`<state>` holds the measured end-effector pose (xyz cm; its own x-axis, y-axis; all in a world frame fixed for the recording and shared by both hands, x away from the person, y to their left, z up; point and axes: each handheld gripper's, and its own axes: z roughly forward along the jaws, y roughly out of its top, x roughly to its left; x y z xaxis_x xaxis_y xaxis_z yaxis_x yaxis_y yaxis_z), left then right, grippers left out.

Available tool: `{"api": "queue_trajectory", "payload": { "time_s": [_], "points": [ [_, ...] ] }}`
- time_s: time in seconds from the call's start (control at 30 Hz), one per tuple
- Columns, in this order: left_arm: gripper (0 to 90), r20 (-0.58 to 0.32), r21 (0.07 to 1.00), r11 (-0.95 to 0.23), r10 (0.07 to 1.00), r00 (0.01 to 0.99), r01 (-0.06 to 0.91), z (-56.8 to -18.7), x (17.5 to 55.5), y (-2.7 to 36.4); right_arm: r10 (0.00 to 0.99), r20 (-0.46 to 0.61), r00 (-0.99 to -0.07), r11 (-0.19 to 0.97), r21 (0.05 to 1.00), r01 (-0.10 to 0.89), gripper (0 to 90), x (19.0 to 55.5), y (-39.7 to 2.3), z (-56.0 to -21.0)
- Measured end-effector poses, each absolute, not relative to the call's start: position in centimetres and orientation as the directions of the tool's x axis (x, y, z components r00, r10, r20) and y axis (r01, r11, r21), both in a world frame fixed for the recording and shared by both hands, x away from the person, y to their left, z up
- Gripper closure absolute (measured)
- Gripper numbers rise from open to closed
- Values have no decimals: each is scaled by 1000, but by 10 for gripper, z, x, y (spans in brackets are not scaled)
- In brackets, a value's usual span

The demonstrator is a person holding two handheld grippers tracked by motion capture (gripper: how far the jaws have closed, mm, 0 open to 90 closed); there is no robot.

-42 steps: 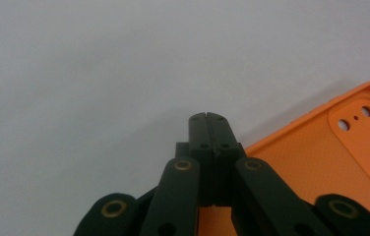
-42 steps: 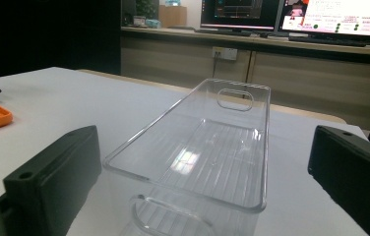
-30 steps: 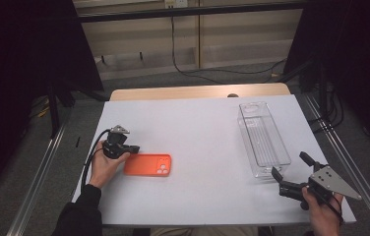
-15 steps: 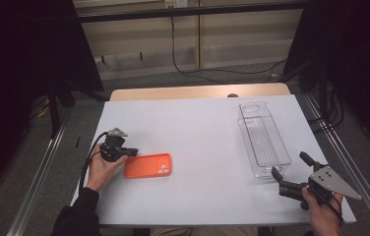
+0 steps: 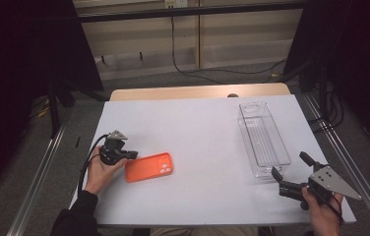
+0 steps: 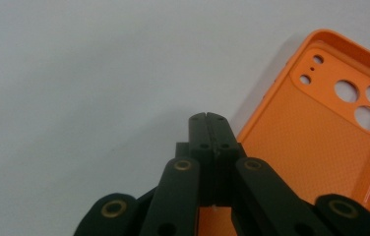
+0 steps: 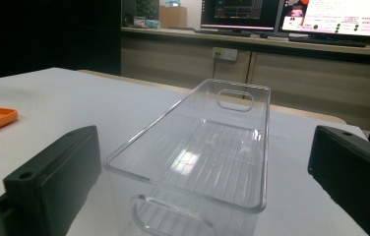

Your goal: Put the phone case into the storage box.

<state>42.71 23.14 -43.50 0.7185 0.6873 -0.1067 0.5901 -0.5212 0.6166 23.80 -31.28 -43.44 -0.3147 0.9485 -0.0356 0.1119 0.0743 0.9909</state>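
Note:
An orange phone case [image 5: 149, 167] lies inside-up on the white table [image 5: 198, 132], its camera holes at its right end. My left gripper [image 5: 133, 155] lies at the case's left end, jaws shut with nothing between them. In the left gripper view the closed tips [image 6: 210, 118] sit just beside the edge of the case [image 6: 321, 128]; I cannot tell whether they touch it. My right gripper [image 5: 289, 164] is open at the near right, just short of the near end of a clear plastic bin [image 5: 264, 140]. The empty bin [image 7: 198, 157] stands ahead of the right gripper [image 7: 202, 147], between its spread jaws.
A wooden strip [image 5: 198, 92] runs along the table's far edge. Metal rails [image 5: 38, 182] flank the table on both sides. Cables lie on the floor behind it. Monitors [image 7: 291, 12] stand on a counter far beyond the bin.
The left gripper has shifted slightly to the left and the orange case has turned a little. The right gripper has kept still.

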Motion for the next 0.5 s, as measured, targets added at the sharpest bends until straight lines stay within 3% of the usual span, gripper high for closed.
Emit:
{"api": "queue_trajectory", "payload": {
  "time_s": [0.5],
  "points": [
    [900,-116,614,-528,675,729,587,-434,417,233,949,-39,-314,78,991,112,0,238,-313,-434]
  ]
}}
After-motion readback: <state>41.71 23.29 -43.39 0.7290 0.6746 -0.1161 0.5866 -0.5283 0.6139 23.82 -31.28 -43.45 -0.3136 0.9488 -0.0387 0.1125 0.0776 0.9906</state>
